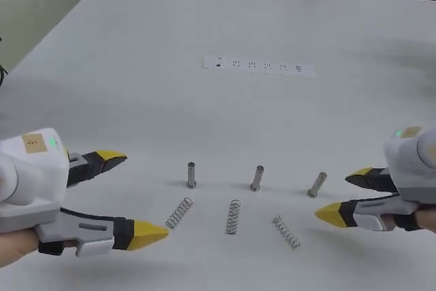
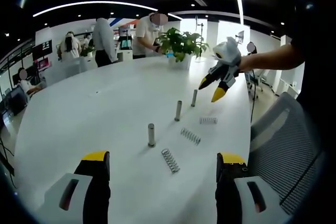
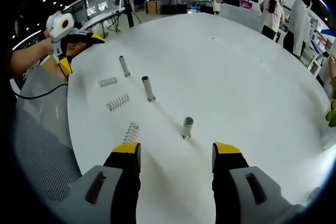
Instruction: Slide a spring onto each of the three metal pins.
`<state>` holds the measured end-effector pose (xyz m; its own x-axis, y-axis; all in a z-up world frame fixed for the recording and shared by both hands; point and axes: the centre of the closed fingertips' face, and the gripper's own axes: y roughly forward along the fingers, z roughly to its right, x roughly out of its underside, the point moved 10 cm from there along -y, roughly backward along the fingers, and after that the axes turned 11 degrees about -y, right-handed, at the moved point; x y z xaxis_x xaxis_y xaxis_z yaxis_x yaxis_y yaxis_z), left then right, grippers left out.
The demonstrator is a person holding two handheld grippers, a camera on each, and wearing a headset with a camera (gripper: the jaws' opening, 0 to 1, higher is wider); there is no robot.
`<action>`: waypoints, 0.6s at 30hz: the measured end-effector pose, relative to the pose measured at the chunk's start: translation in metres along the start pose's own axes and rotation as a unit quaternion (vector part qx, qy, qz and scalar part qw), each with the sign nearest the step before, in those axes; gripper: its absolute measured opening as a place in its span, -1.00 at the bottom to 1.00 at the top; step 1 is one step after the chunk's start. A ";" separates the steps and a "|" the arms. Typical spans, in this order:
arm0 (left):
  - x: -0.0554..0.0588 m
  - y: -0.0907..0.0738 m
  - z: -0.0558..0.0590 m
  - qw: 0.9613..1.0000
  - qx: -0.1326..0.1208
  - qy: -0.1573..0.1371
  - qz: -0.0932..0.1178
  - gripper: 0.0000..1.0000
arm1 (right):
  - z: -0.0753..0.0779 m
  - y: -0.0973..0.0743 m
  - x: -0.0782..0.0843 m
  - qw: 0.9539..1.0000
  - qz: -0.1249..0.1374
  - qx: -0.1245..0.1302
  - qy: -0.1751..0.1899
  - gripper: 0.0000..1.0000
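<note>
The surface (image 1: pixel 136 46) is a smooth, matte white top with a rounded edge. Three stubby cylinders of dull silver metal stand upright on it in a row: the left pin (image 1: pixel 191 174), the middle pin (image 1: pixel 257 178) and the right pin (image 1: pixel 317 185). Just in front of each, on the person's side, a thin wire coil lies flat on the surface: the left spring (image 1: pixel 179 212), the middle spring (image 1: pixel 234 216) and the right spring (image 1: pixel 287 231). Each lies apart from its pin.

The left gripper (image 1: pixel 136 195) and the right gripper (image 1: pixel 335 197) flank the row. Both have white housings and dark jaws capped in yellow. Both pairs of jaws are spread wide, with nothing between them.

The head view takes in a pale strip of sockets (image 1: pixel 259 66) beyond the pins. The left gripper view adds a leafy potted plant (image 2: pixel 181 45) at the far edge, a grey mesh chair back (image 2: pixel 283 145) and people standing behind. The right gripper view looks down the row from the opposite end.
</note>
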<state>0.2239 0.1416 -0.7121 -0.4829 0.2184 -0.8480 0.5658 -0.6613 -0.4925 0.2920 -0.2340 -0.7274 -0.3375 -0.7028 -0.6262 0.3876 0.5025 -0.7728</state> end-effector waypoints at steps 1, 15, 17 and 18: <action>0.000 0.000 0.000 1.000 0.000 0.000 0.001 0.60 | -0.001 -0.001 0.001 1.000 0.000 0.001 0.000 0.08; 0.000 0.001 0.001 1.000 0.003 0.000 0.000 0.58 | -0.006 -0.009 0.006 1.000 -0.002 0.005 0.003 0.06; 0.000 0.001 0.001 1.000 0.003 0.000 0.000 0.57 | -0.005 -0.011 0.008 1.000 0.000 0.006 0.006 0.06; 0.000 0.001 0.001 1.000 0.003 0.001 -0.001 0.57 | -0.007 -0.012 0.009 1.000 -0.001 0.007 0.010 0.06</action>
<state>0.2241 0.1403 -0.7123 -0.4823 0.2215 -0.8475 0.5613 -0.6647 -0.4931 0.2783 -0.2428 -0.7242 -0.3550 -0.6935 -0.6269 0.3992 0.4939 -0.7725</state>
